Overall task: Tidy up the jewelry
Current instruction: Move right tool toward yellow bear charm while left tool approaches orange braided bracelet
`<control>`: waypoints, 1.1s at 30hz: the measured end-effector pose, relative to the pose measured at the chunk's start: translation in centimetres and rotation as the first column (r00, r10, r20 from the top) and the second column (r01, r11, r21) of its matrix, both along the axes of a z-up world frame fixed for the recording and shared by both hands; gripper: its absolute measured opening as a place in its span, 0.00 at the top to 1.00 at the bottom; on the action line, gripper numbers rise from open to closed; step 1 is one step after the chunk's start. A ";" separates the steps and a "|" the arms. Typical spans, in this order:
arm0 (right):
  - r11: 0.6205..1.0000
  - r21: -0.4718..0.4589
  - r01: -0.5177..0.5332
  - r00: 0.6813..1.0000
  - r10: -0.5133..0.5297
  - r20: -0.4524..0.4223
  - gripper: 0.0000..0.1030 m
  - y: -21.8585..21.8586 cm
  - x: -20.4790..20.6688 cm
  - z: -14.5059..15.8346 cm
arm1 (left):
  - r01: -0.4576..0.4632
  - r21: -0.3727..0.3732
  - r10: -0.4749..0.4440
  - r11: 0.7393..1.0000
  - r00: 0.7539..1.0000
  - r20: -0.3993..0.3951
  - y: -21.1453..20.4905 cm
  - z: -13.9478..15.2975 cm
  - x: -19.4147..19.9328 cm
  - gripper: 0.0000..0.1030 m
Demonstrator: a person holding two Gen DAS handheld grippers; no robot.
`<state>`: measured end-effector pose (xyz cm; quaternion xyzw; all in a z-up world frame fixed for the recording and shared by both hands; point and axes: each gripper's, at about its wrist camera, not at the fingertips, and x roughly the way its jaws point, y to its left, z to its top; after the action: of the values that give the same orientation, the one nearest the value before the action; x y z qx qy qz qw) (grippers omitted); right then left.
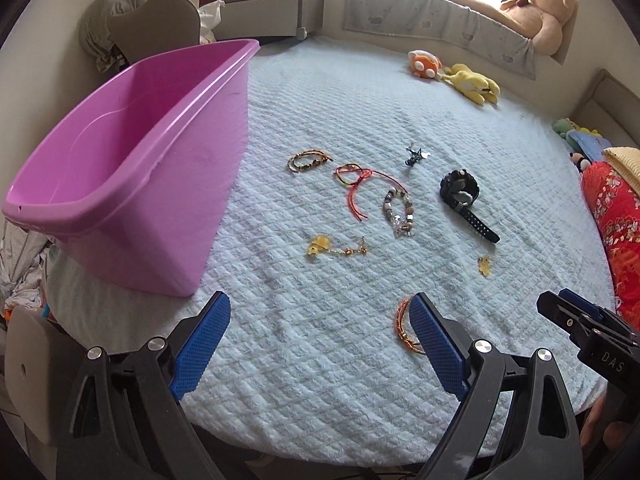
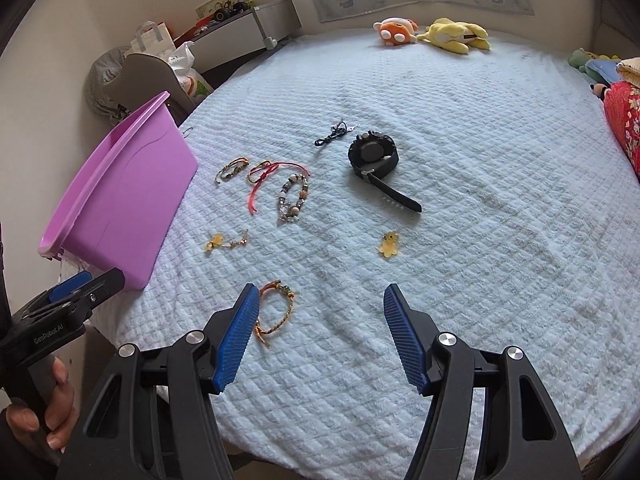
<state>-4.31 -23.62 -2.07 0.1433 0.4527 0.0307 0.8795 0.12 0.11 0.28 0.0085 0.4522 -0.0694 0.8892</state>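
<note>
Jewelry lies spread on a pale quilted bed (image 1: 320,352). A pink tub (image 1: 132,168) stands at the left, also in the right wrist view (image 2: 128,208). A black watch (image 1: 464,196) (image 2: 374,160), a beaded bracelet (image 1: 400,210) (image 2: 294,198), a red cord bracelet (image 1: 356,182) (image 2: 266,178), a brown braided bracelet (image 1: 306,160) (image 2: 232,169), a yellow charm chain (image 1: 332,249) (image 2: 224,242), a yellow charm (image 1: 485,265) (image 2: 389,245) and a dark trinket (image 1: 414,156) (image 2: 334,134) lie apart. An orange braided bracelet (image 1: 404,326) (image 2: 276,312) lies by each gripper's finger. My left gripper (image 1: 322,344) is open and empty. My right gripper (image 2: 322,334) is open and empty.
Plush toys (image 1: 452,74) lie at the far side, and a large teddy bear (image 1: 532,4) sits on the window ledge. A red patterned pillow (image 1: 616,232) lies at the right edge. A chair (image 2: 136,80) and bags stand left of the bed.
</note>
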 end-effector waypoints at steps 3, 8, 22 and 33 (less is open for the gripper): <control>1.000 0.006 0.001 1.000 -0.001 -0.001 0.40 -0.9 -0.2 -0.9 | -0.001 0.011 0.001 1.000 1.000 -0.004 -0.9 -0.8 -0.5 0.13; 1.000 0.002 -0.011 1.000 0.011 0.010 0.40 -2.0 -0.4 -2.3 | -0.017 -0.005 0.017 1.000 1.000 -0.023 -2.2 -2.4 -1.1 0.13; 0.998 0.023 -0.066 0.998 0.065 0.021 0.40 -4.0 1.5 -6.5 | -0.039 0.003 0.039 0.999 0.998 -0.052 -7.4 -7.6 -0.9 0.13; 0.994 -0.024 -0.111 0.994 0.111 0.013 0.40 -4.6 4.0 -8.9 | -0.083 0.000 0.083 0.997 0.994 -0.069 -8.7 -10.1 -0.2 0.13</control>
<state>-0.36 -28.24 -11.01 0.1074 0.4542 0.0754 0.8812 -0.09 -8.58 -9.84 -0.0142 0.4823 -0.0333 0.8752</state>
